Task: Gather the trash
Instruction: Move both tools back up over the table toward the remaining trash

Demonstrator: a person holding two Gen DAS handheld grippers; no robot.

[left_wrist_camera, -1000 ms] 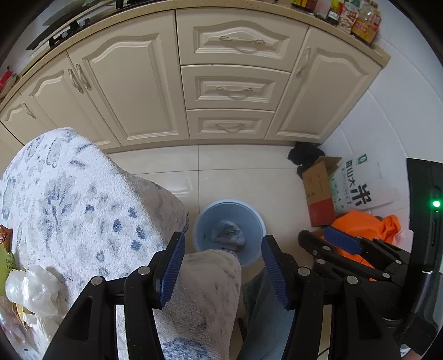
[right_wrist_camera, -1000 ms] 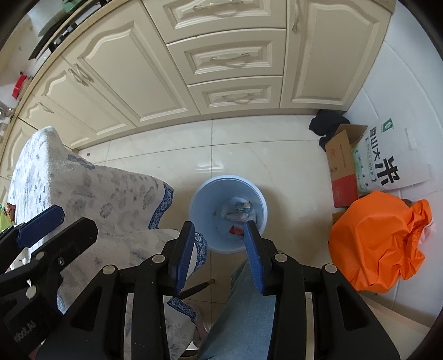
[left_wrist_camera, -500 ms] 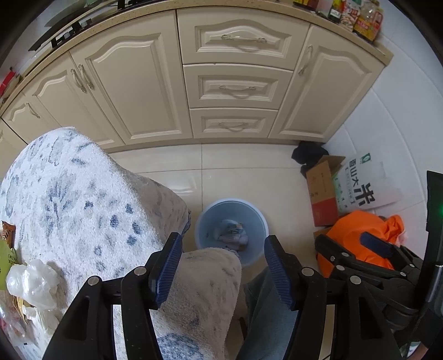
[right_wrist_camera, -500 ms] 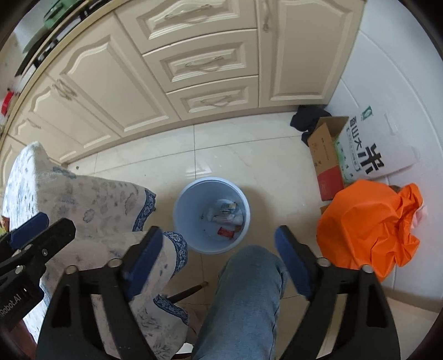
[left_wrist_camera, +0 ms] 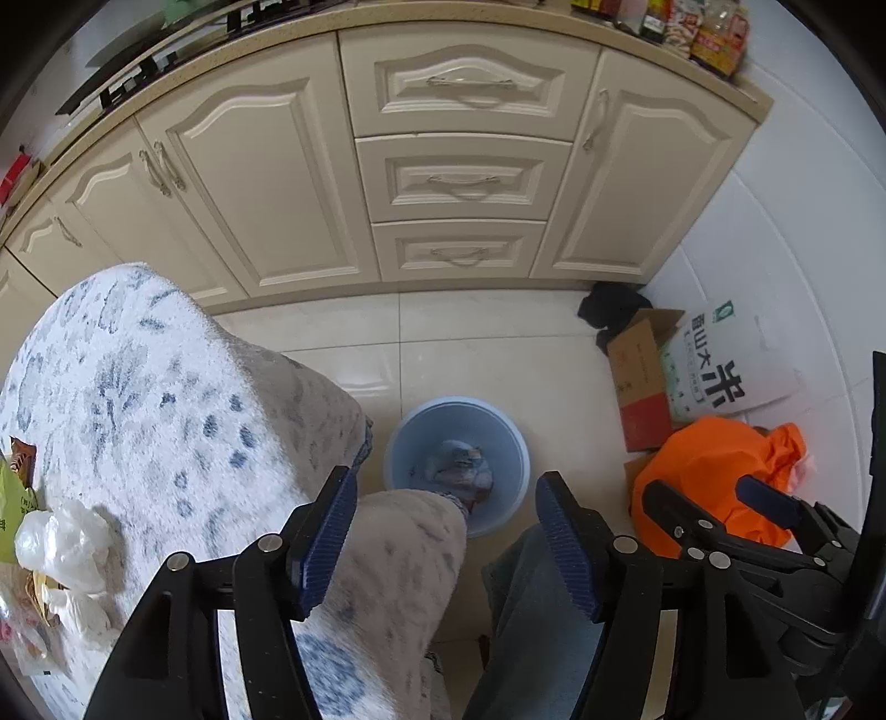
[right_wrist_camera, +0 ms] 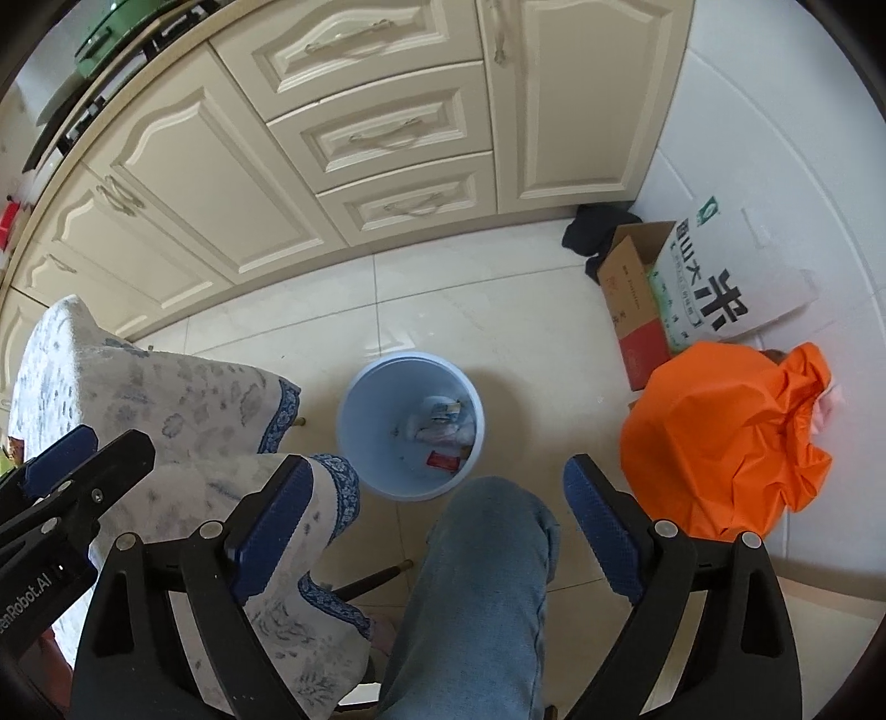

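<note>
Beside a cloth-covered table (left_wrist_camera: 166, 399) in a tiled kitchen, a seated person's two handheld grippers hung over a pale blue waste bin (right_wrist_camera: 354, 399) on the floor, both pointing steeply down. The right gripper (right_wrist_camera: 437, 509) stood spread wide with its jaws opening and nothing between them but the person's denim-clad knee (right_wrist_camera: 487, 554) far below. The left gripper (left_wrist_camera: 443, 531) was likewise unclenched, its jaws opening and empty, framing the table's edge and the bin. Several pieces of rubbish already lay at the bottom of the bin (left_wrist_camera: 459, 471), among them crumpled pale wrappers and a small red packet (right_wrist_camera: 441, 459), which suggested the collection was well under way. It did not look finished: a crumpled white plastic bag (left_wrist_camera: 61, 543) and some green and brown wrappers (left_wrist_camera: 14, 493) remained on the table top at the far left of the left wrist view, well apart from both grippers, and by this reading they were what was left to gather. Against the white wall leaned a large rice sack (right_wrist_camera: 714, 288) printed with bold Chinese characters, the largest reading 米, beside an open cardboard box (right_wrist_camera: 631, 299) and a bulging orange bag (right_wrist_camera: 720, 437). Part of a maker's mark, ending in "Robot.AI", showed on the left gripper's body in the right wrist view; bottle labels on the counter (left_wrist_camera: 692, 27) were too small to read.
</note>
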